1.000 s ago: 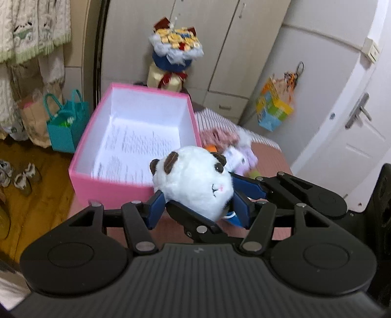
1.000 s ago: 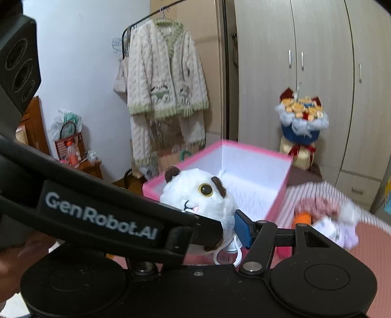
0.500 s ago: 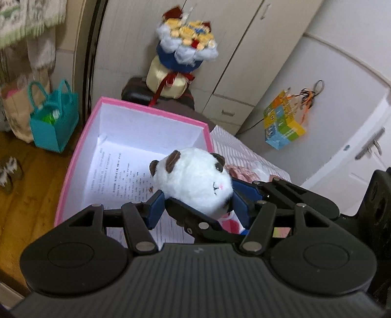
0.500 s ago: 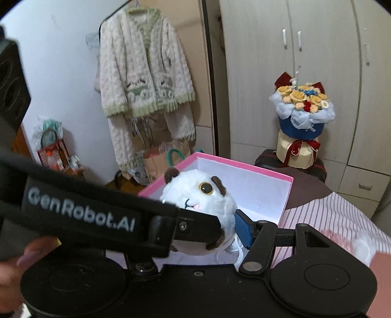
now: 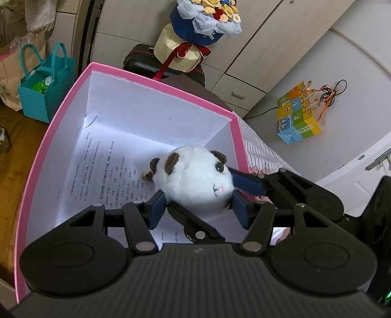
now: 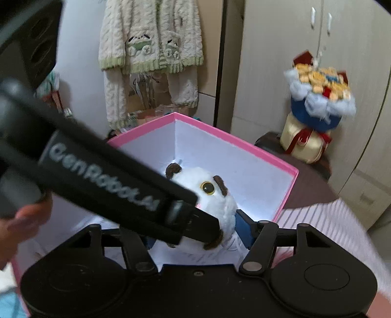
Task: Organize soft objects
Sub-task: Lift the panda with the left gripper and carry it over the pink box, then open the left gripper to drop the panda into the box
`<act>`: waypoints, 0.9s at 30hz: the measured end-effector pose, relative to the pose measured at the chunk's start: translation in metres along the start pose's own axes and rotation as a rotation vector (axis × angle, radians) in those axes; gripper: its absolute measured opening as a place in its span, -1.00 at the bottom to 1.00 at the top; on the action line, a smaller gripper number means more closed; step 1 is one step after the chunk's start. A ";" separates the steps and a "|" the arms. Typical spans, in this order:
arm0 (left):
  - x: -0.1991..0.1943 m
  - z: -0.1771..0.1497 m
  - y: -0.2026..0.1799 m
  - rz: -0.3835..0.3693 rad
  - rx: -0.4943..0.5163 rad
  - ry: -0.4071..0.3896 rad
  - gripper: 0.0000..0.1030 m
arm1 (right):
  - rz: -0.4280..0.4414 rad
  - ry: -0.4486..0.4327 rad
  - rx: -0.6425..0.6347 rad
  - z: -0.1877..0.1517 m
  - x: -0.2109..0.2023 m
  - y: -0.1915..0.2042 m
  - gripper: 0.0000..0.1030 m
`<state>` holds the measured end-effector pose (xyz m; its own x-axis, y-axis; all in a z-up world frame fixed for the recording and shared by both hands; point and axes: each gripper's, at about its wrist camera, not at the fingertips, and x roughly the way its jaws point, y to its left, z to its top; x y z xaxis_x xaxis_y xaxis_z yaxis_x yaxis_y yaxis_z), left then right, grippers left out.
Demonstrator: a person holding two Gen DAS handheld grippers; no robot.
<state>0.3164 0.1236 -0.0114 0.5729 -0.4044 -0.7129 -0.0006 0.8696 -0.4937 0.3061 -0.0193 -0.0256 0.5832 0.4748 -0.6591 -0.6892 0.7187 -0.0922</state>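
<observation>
A round white plush toy (image 5: 193, 181) with brown ears hangs over the open pink box (image 5: 158, 83), above the printed sheet on its white floor. My left gripper (image 5: 198, 211) is shut on the toy, with a blue pad on each flank. In the right wrist view the same toy (image 6: 215, 195) sits in my right gripper (image 6: 195, 234). Its jaws are opening, but the visible blue pad (image 6: 242, 227) still touches the fur. The left gripper's black body (image 6: 102, 176) crosses in front and hides the other pad. The box's rim (image 6: 234, 137) lies just behind.
A flower bouquet (image 5: 205, 14) on a dark case stands behind the box, by the wardrobe. A teal bag (image 5: 46, 83) is on the floor to the left. Striped bedding (image 5: 259, 149) lies right of the box. A knitted cardigan (image 6: 149, 49) hangs behind. A hand (image 6: 22, 225) grips the left tool.
Both grippers have carried the plush toy forward and down, from short of the box's near wall to over its inside. The pile of soft things on the bedding has dropped out of view.
</observation>
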 end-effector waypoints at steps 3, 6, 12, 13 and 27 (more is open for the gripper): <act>0.003 0.000 -0.001 0.015 0.029 -0.009 0.12 | -0.050 0.009 -0.063 0.001 0.002 0.005 0.37; 0.002 -0.002 -0.002 0.050 0.068 -0.020 0.12 | -0.057 0.020 -0.067 -0.001 0.002 0.004 0.37; -0.019 -0.008 -0.004 0.084 0.141 -0.054 0.13 | -0.033 0.001 -0.046 -0.002 -0.019 0.007 0.38; -0.026 -0.010 -0.006 0.089 0.158 -0.066 0.15 | -0.034 -0.003 -0.045 -0.002 -0.025 0.008 0.38; -0.112 -0.057 -0.048 0.139 0.385 -0.185 0.26 | -0.004 -0.020 -0.029 -0.013 -0.091 0.023 0.38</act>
<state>0.2049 0.1111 0.0638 0.7260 -0.2490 -0.6410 0.1969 0.9684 -0.1532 0.2314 -0.0525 0.0223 0.5945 0.4817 -0.6439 -0.6987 0.7058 -0.1171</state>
